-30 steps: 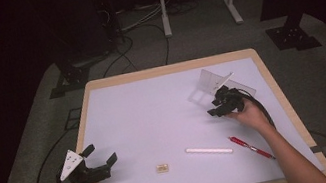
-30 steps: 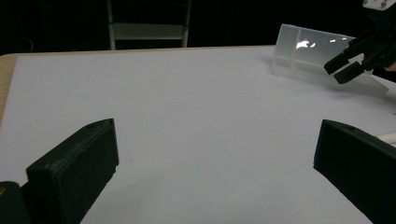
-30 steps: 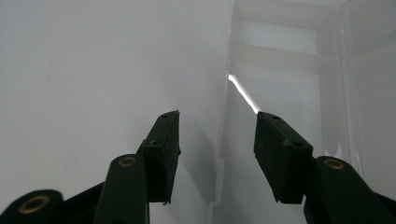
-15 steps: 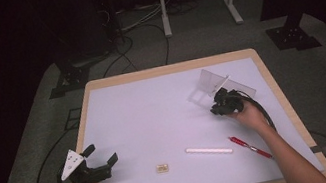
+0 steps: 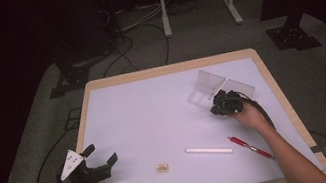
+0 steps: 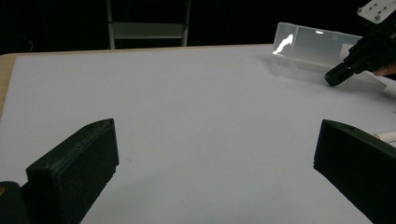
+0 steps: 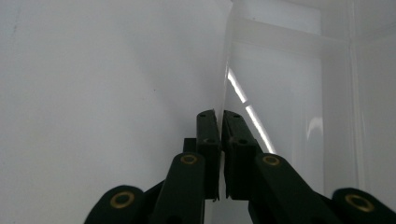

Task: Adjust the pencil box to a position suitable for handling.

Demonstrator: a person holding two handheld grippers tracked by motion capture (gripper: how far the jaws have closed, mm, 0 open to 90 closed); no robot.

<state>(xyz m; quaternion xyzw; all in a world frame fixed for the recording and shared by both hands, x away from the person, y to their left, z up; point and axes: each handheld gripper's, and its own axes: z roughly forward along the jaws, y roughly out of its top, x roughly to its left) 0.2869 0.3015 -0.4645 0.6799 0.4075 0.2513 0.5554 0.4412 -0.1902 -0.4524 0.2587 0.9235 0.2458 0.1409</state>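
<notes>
Dark floor and trailing cables surround the pale table [image 5: 100, 90], its top covered in white. At the far right sits a clear plastic case [image 5: 205, 95] with its lid standing up, its long axis running from near left toward far right. The right gripper [image 5: 218, 107] has just been closing, and its jaws now pinch the thin edge of the case's wall [image 7: 227, 70] between them. The left gripper [image 5: 101, 155] hovers at the near left corner, jaws spread wide, holding nothing. A white stick [image 5: 209, 151], a red pen [image 5: 251, 147] and a small tan piece [image 5: 162, 167] lie along the near side.
</notes>
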